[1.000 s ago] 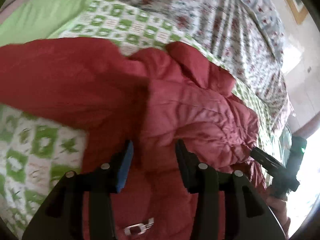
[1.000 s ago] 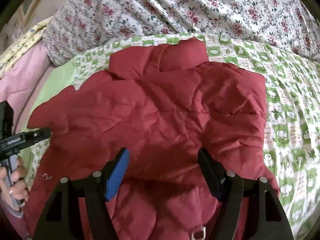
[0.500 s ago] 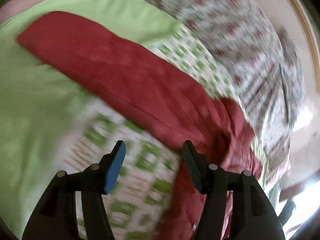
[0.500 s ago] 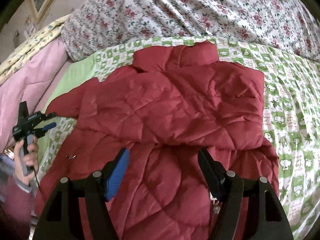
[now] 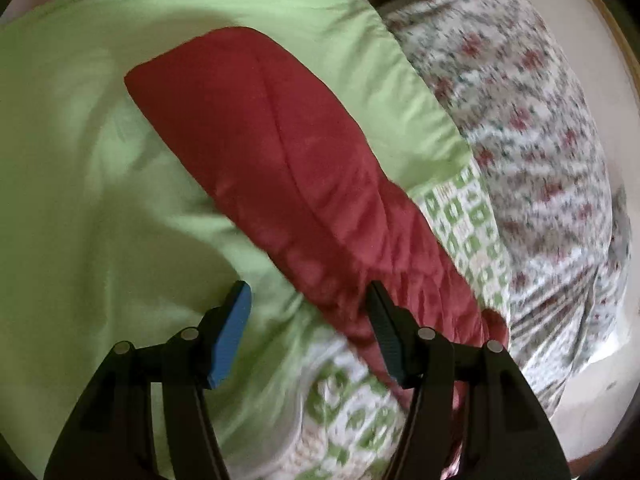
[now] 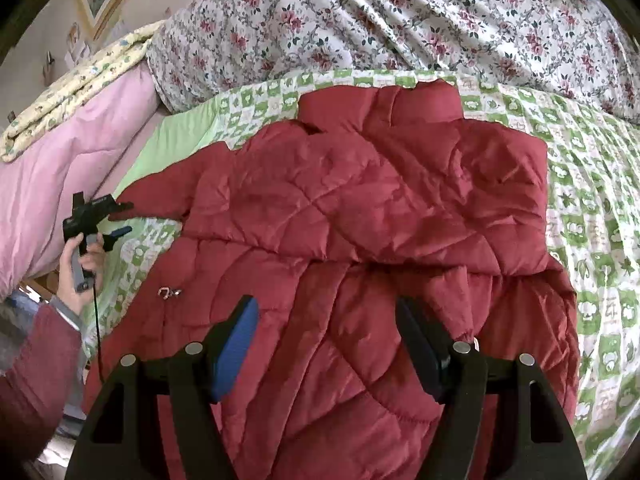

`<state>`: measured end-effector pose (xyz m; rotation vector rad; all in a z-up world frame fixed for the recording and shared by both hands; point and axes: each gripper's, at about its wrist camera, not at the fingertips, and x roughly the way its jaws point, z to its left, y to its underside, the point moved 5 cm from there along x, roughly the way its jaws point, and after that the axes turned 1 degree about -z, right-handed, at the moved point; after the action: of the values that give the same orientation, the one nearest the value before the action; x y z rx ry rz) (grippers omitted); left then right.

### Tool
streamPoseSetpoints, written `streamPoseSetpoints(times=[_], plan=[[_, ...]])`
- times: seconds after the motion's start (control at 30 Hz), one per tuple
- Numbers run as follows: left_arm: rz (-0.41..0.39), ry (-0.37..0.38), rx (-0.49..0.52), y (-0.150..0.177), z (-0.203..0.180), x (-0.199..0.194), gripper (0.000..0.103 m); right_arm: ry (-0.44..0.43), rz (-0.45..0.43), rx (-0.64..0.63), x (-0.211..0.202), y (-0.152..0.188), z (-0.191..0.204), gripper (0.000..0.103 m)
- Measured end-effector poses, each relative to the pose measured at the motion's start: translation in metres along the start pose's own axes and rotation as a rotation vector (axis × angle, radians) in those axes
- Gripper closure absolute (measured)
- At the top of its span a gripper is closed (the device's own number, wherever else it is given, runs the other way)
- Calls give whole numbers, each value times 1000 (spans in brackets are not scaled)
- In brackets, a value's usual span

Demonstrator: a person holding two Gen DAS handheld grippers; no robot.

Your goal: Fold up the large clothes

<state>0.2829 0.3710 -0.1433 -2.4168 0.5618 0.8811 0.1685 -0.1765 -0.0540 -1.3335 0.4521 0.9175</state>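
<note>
1. A red quilted jacket (image 6: 360, 216) is lying spread on a green-and-white patterned bedspread (image 6: 592, 200), with its collar (image 6: 380, 104) pointing toward a floral quilt (image 6: 400, 16) bunched at the far side of the bed.
2. One side of the jacket is lying folded over the body, its edge running across the middle of the right wrist view.
3. The jacket's sleeve (image 5: 280, 168) is stretching out flat across a plain green sheet (image 5: 80, 160), well out from the body; the left wrist view is blurred.
4. The left gripper (image 5: 310, 312) is hovering over the sleeve near where it meets the body, jaws parted, having just been opening, gripping nothing; its dark finger is standing over the red fabric and its blue pad (image 5: 230, 332) over the green sheet.
5. The right gripper (image 6: 326, 340) is hanging above the lower part of the jacket, jaws spread wide and grasping nothing.
6. A person's hand (image 6: 78, 264) in a red sleeve (image 6: 36, 364) is holding the left gripper's handle at the bed's left edge, seen in the right wrist view.
7. A small metal zipper pull (image 6: 168, 291) is lying on the jacket's lower left part.
8. A pink quilt (image 6: 60, 168) and a folded yellow blanket (image 6: 80, 76) are sitting at the far left.
9. No brand, label or legible writing is showing on the jacket or the bedding; small pale marks on the left gripper are too tiny to read.
</note>
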Motion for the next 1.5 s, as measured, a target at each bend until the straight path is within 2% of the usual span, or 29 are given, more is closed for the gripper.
streamPoseSetpoints(times=[0.27,0.37,0.47,0.57,0.67,0.87,1.1,1.5], plan=[[-52,50,-97,-36,9,18,46,-5,24,6,5,11,-1,30],[-64,41,-39,-38,-4,18,84,-9,28,14,6,14,-3,30],[-101,45,45,-34,-21,4,93,-2,25,27,5,15,-9,30],[-132,60,107,-28,-39,-13,94,0,18,37,3,15,-13,30],[-152,110,154,-19,-60,-32,95,1,9,44,0,15,-16,30],[-153,199,279,14,-112,-56,95,-8,-3,65,-4,14,-21,30],[-82,270,423,74,-172,-60,95,-14,-16,86,-8,13,-24,30],[21,416,595,170,-250,-65,95,-28,-47,134,-20,3,-43,30]])
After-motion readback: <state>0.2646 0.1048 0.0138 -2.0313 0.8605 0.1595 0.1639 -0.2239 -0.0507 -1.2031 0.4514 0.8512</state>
